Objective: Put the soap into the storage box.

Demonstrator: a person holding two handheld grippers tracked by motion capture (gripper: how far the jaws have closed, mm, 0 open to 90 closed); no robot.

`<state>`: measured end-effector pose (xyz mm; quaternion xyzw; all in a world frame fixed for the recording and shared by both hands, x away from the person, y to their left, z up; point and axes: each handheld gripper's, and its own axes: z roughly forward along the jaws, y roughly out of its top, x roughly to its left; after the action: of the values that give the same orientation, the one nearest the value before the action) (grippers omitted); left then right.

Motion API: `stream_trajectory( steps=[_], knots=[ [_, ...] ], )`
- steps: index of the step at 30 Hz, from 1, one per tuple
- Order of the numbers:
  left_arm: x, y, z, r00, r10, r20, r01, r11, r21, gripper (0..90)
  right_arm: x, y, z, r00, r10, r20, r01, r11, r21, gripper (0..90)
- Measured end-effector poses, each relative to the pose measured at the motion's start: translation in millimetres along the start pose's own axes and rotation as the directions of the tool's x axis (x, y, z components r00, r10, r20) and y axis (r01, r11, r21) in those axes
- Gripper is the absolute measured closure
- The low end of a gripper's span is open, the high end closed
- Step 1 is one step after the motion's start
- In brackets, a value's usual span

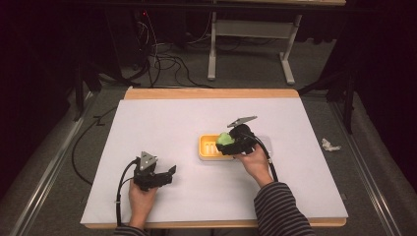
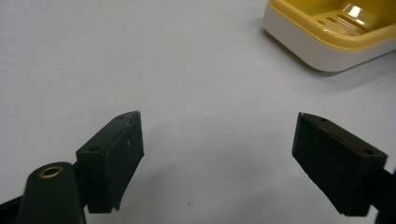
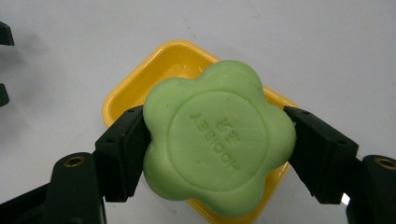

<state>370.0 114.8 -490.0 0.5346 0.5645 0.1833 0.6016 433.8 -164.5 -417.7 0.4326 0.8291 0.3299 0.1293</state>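
At a white-topped table [image 1: 162,123], we see a person in a striped sleeve [image 1: 280,209] working two hand-held grippers. The right gripper [image 3: 217,154] has its two black jaws pinched on opposite sides of a pale green, flower-shaped bar of soap [image 3: 217,147], whose flat face carries a raised round stamp with lettering we cannot read with confidence. In the right gripper view we look past the soap to a yellow soap dish [image 3: 140,79] lying directly behind it on the white surface; whether soap and dish touch we cannot tell. From the high view, the same gripper is held by the right hand [image 1: 255,162] at the near right edge of the dish, with the green soap over that end of it, and a grey three-cornered plate tilted above the gripper.

The left gripper [image 2: 217,149] rests low over bare tabletop near the front left, well apart from the dish, in the left hand [image 1: 142,196]. Its jaws stand spread wide with nothing between them. In the left gripper view we see the dish at upper right, a slotted yellow tray seated in a white base. A crumpled white scrap [image 1: 329,145] lies on the grey floor to the right of the table.
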Motion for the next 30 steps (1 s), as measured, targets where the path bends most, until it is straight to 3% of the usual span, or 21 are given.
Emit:
stream_trajectory(
  steps=[17, 26, 30],
  knots=[
    [0.5, 0.1, 0.5, 1.0, 0.0, 0.0, 0.0, 1.0, 0.005, 17.4, -0.2, 3.4, 23.9, 0.9994, -0.001, 0.034, -0.002, 0.997, 0.082, 26.7],
    [0.5, 0.0, 0.5, 1.0, 0.0, 0.0, 0.0, 1.0, 0.005, 17.4, 2.1, 3.1, 31.7, 0.9986, -0.025, 0.047, 0.019, 0.994, 0.111, 26.3],
    [0.1, 0.0, 0.5, 1.0, -0.002, -0.001, 0.002, 1.0, 0.002, 17.4, 2.6, 3.3, 29.0, 0.9988, -0.02, 0.046, 0.016, 0.997, 0.078, 28.0]
  ],
)
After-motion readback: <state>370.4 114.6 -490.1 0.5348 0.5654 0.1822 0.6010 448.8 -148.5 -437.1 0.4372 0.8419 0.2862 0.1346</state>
